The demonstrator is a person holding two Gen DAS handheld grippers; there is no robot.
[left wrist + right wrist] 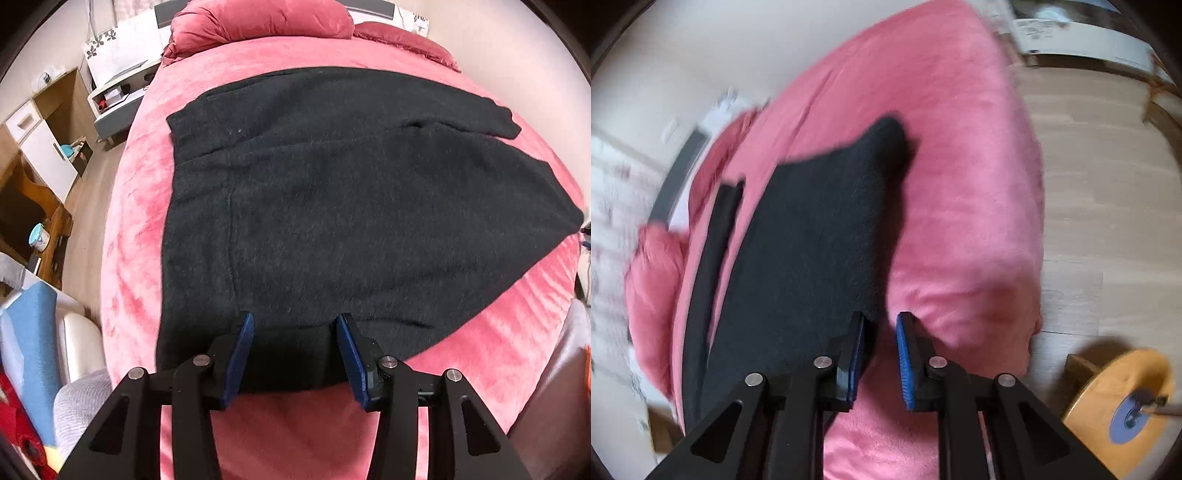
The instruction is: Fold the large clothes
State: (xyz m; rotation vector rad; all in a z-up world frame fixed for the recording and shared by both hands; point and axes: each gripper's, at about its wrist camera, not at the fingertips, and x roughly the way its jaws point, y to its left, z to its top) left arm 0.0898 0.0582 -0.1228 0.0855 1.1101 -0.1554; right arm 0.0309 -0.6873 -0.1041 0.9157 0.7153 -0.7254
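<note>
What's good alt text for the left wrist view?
A large black garment lies spread flat on a pink bed cover, with the left tongs straddling its near hem, pads apart. Pink pillows sit at the far end.

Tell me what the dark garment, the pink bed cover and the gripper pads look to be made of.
Dark garment: probably wool or fleece, matte with a fuzzy nap.
Pink bed cover: likely plush velvet-type fabric, soft sheen, brushed streaks.
Gripper pads: blue, ribbed, seemingly rubber or plastic.
</note>
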